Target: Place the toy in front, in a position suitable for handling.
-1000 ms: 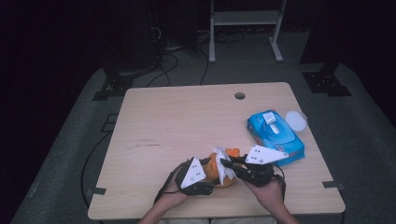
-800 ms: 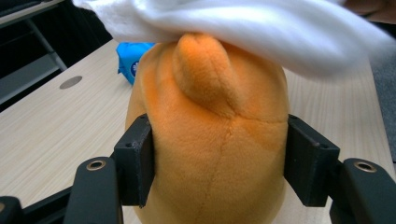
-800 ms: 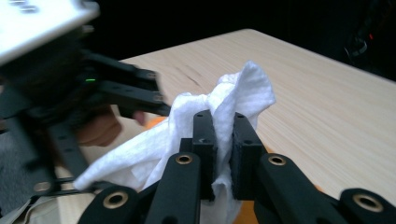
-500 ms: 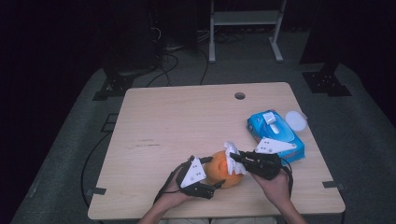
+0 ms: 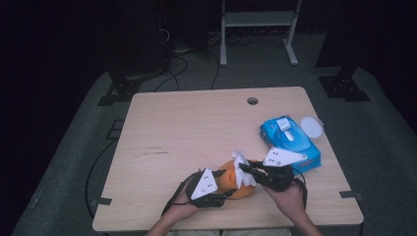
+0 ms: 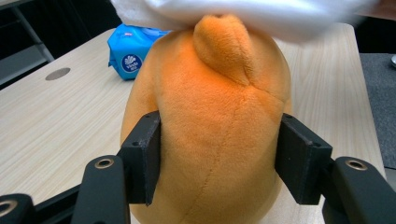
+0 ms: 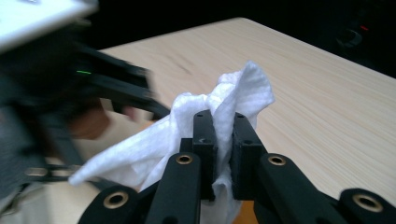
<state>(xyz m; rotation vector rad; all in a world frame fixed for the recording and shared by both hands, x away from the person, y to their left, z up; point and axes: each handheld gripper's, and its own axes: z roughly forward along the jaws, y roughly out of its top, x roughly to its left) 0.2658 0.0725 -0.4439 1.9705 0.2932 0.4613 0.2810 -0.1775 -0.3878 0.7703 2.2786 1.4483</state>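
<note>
An orange plush toy (image 5: pixel 230 181) (image 6: pixel 224 93) lies near the table's front edge. My left gripper (image 5: pixel 227 185) (image 6: pixel 222 154) has it between its jaws. The jaws have just been closing, and both pads now press on the toy's sides. My right gripper (image 5: pixel 245 168) (image 7: pixel 224 126) comes in from the right, shut on a crumpled white wipe (image 5: pixel 239 158) (image 7: pixel 233 93). The wipe (image 6: pixel 243 14) rests against the top end of the toy. In the right gripper view the left gripper (image 7: pixel 116 88) is blurred, close by on the left.
A blue pack of wipes (image 5: pixel 290 142) (image 6: pixel 133 44) lies at the right of the wooden table (image 5: pixel 187 132), with a white round lid (image 5: pixel 312 127) beside it. A cable hole (image 5: pixel 252 101) sits near the far edge. A metal rack (image 5: pixel 255 29) stands on the floor behind.
The right gripper and its wipe have shifted slightly over the plush toy. More of the toy's orange body shows between the two grippers than one second ago.
</note>
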